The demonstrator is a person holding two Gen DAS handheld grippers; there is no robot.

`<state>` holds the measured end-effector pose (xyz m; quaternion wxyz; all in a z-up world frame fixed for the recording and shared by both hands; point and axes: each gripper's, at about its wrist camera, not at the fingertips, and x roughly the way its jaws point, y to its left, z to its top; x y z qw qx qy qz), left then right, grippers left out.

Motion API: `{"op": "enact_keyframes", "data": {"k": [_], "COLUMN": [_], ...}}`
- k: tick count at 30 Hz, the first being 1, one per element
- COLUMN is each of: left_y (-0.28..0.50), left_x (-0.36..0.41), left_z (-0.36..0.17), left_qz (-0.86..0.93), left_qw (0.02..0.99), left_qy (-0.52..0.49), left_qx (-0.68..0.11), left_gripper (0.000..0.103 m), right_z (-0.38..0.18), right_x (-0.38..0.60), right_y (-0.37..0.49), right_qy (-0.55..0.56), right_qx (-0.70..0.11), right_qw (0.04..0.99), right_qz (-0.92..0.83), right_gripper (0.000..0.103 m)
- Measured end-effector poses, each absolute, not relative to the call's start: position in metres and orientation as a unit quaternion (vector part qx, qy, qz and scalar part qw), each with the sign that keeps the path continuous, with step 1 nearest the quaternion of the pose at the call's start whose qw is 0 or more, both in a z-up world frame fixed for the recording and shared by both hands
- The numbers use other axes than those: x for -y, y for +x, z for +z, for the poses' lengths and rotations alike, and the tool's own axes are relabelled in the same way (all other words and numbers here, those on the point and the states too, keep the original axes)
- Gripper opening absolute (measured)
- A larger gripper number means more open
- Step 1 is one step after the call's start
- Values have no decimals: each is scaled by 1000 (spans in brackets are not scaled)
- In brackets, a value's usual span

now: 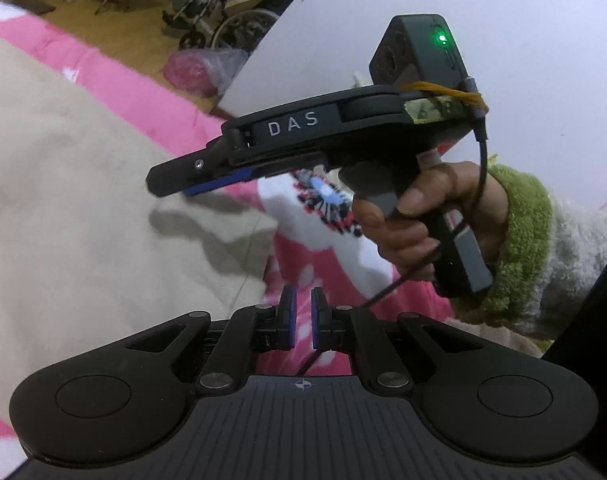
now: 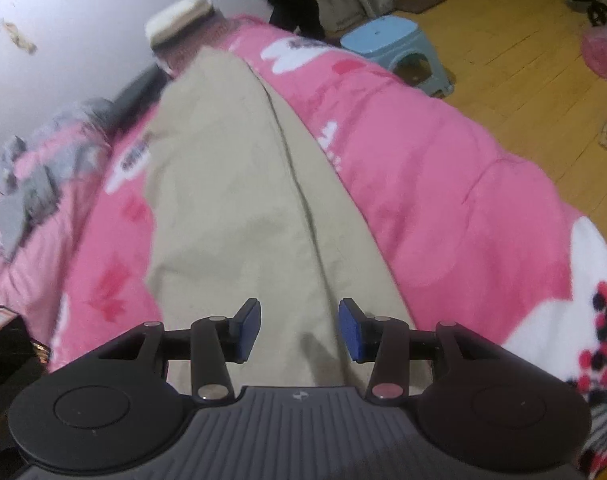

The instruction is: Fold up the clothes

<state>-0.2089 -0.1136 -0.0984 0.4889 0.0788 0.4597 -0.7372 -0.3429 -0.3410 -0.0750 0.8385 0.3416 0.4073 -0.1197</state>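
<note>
A pink blanket (image 2: pixel 443 184) with white patches and red-and-black printed motifs covers the bed and fills most of both views. Spread along it lies the beige garment (image 2: pixel 239 208), a long piece with a seam or fold line running down its length; in the left wrist view its edge (image 1: pixel 83 208) ends in a corner just below the other tool's tip. Beyond the bed is a yellow wooden floor (image 2: pixel 515 52), with a light blue plastic stool (image 2: pixel 399 46) standing near the bed's far side and a pink plastic bag (image 1: pixel 201 68) on the boards. A crumpled grey and pink cloth (image 2: pixel 31 176) sits on the bed by the white wall, and a folded whitish towel (image 2: pixel 179 14) rests at the far end.

The right hand-held gripper (image 2: pixel 299 330) hovers over the near end of the beige garment, its blue pads set wide apart with nothing between them. In the left wrist view it appears side-on, gripped by the person's right hand (image 1: pixel 419 216) in a green cuff. The left hand-held gripper (image 1: pixel 303 318) has its pads narrowed to a slim gap, empty, over pink blanket just beside the garment's edge
</note>
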Motion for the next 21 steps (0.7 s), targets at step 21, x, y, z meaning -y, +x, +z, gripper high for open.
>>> {"op": "enact_keyframes", "data": {"k": [21], "left_y": [-169], "left_x": [85], "left_z": [-115], "left_qz": [-626], "left_qw": [602], "left_qy": [147], "left_qx": [-473], "left_gripper": [11], "right_z": [-100], "right_x": [324], "right_y": [-379], "right_qy": [357], "right_qx": [-465], "right_qw": [805], "right_qz": [-89], "right_gripper": [13]}}
